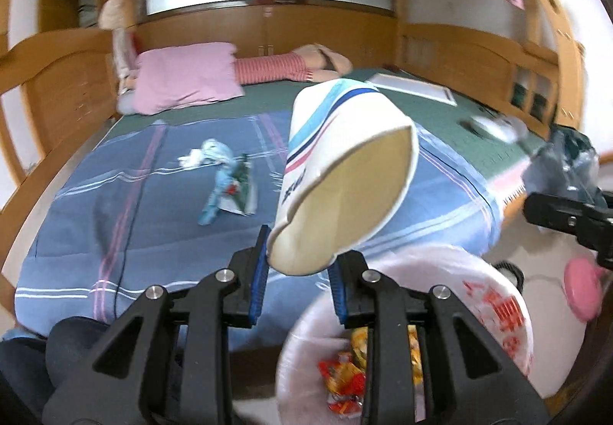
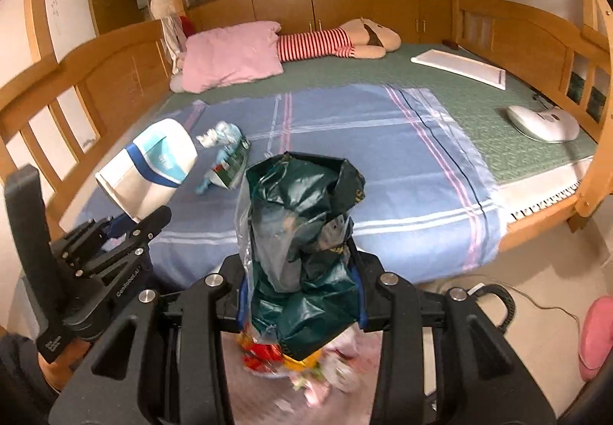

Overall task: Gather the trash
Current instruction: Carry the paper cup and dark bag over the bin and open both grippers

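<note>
My left gripper [image 1: 297,268] is shut on a squashed white paper cup [image 1: 341,176] with blue and pink stripes, held above the bed's front edge; the cup also shows in the right wrist view [image 2: 153,172]. My right gripper [image 2: 300,295] is shut on a crumpled dark green and clear wrapper [image 2: 302,241]. A white trash bag [image 1: 494,310] with red print hangs open below both grippers, with colourful wrappers [image 1: 341,379] inside. Crumpled blue-and-white trash [image 1: 226,176] lies on the blue blanket [image 1: 115,233], and it shows too in the right wrist view [image 2: 226,153].
A pink pillow [image 2: 233,55] and a striped doll [image 2: 337,40] lie at the bed's far end. A white board [image 2: 459,69] and a white device [image 2: 544,122] sit on the green mat at right. Wooden rails [image 2: 57,107] surround the bed. A pink slipper [image 2: 594,337] lies on the floor.
</note>
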`<state>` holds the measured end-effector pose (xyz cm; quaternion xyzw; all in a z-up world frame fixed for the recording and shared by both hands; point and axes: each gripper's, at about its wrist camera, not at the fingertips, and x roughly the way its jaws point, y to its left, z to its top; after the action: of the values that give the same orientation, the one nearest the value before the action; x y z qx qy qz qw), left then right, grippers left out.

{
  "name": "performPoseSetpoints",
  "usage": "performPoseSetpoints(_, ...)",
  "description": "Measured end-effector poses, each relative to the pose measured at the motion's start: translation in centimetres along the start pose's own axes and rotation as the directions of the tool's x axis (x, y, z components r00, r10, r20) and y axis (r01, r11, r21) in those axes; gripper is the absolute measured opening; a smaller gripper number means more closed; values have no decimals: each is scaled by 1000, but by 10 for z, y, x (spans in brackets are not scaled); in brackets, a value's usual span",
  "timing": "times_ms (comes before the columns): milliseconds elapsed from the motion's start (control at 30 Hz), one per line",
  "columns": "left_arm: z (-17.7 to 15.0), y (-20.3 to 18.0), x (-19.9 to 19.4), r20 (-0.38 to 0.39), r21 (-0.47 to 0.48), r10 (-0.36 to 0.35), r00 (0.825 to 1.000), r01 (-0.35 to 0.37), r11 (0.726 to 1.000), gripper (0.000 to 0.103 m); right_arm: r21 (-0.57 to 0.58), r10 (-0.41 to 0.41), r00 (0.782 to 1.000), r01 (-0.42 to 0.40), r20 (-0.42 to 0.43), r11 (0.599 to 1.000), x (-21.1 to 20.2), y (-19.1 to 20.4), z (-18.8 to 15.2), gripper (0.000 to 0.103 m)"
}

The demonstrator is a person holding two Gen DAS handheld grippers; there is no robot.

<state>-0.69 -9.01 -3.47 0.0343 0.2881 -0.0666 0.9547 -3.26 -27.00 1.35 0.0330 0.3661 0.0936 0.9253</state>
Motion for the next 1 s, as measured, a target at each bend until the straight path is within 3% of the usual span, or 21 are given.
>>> performPoseSetpoints(100, -5, -17, -5, 0, 41, -15, 1000, 15, 999, 29, 3, 16, 998, -16, -65, 1000, 4, -8, -15, 46)
performPoseSetpoints(233, -7, -26, -8, -2, 59, -20, 1000, 20, 998, 29, 4, -1, 998, 1, -62, 1000, 2, -13, -24, 72)
performPoseSetpoints(533, -13, -26, 6, -74, 67, -64, 995, 69, 995, 31, 238, 12, 998, -27, 65, 971, -15, -52, -14, 75)
performPoseSetpoints(633, -21, -36, 12, -123, 87, -111, 986, 122, 989, 36, 298, 23, 995, -51, 96, 953, -19, -62, -14, 75)
performPoseSetpoints(700, -27, -43, 13, -138, 112, -110, 984, 126, 986, 50, 316, 25, 995, -56, 101, 947, -19, -65, -12, 75)
performPoseSetpoints(733, -28, -43, 13, -137, 115, -109, 985, 125, 985, 64, 319, 21, 995, -52, 100, 946, -19, -65, -12, 75)
performPoseSetpoints(767, -29, -44, 12, -130, 117, -107, 986, 122, 986, 71, 319, 18, 995, -48, 98, 947, -18, -64, -12, 75)
performPoseSetpoints(1000, -26, -41, 13, -126, 98, -93, 988, 105, 990, 78, 334, 34, 996, -58, 78, 941, -8, -64, -11, 75)
